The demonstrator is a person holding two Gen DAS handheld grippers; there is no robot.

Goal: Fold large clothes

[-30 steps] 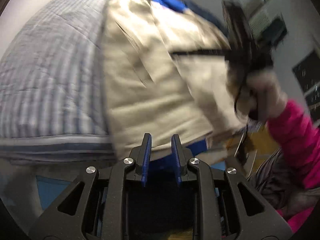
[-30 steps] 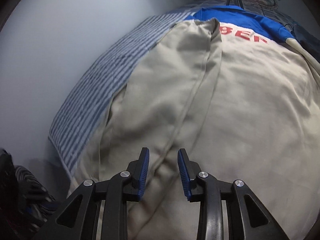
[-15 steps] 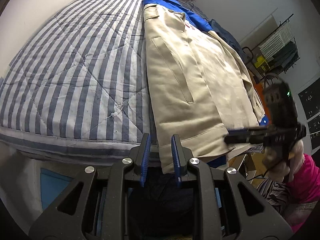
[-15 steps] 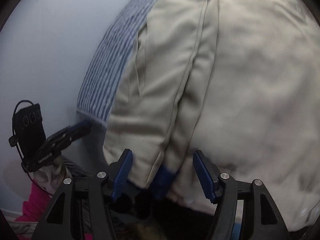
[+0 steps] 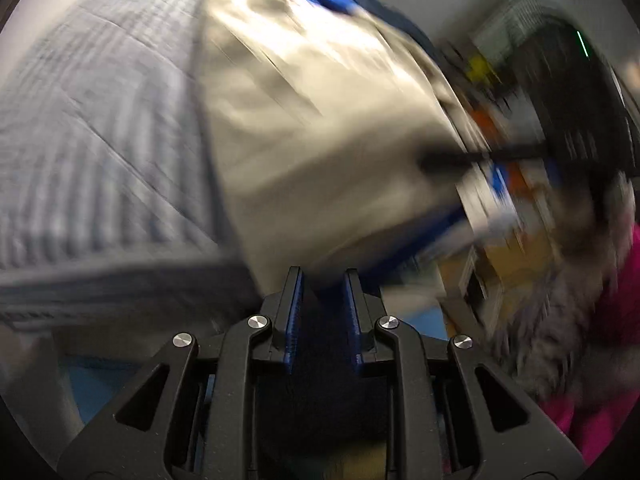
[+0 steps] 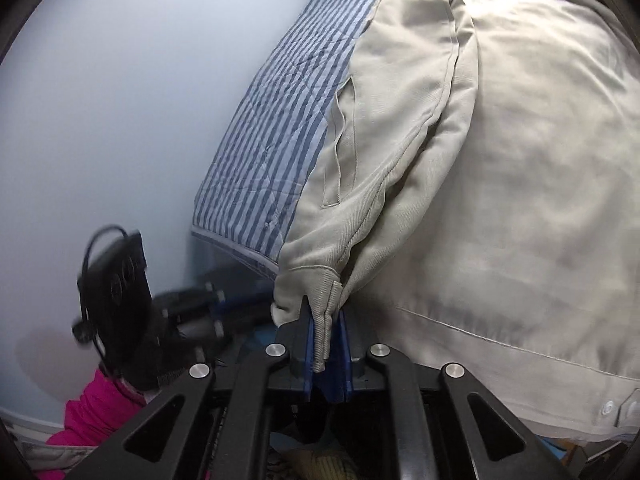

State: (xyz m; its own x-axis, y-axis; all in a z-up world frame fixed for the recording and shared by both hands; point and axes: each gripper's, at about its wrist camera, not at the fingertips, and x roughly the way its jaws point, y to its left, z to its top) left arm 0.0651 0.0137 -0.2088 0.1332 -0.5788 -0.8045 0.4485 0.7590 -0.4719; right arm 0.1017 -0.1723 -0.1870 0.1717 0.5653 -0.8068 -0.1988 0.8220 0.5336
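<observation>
Left wrist view, heavily blurred: the left gripper (image 5: 322, 280) stands parted, grasping nothing, at lower centre, below the beige jacket (image 5: 320, 128) on the striped quilt (image 5: 100, 140).

Right wrist view: the right gripper (image 6: 327, 320) is clenched on the sleeve cuff (image 6: 316, 292) at lower centre. Judging by this, carry the sleeve across the jacket's body, keeping it taut.

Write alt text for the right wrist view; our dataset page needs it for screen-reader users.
The right tongs are shut on the cuff of a beige jacket spread over a blue-striped quilt. The blurred left tongs are at lower left, against a pale wall.
</observation>
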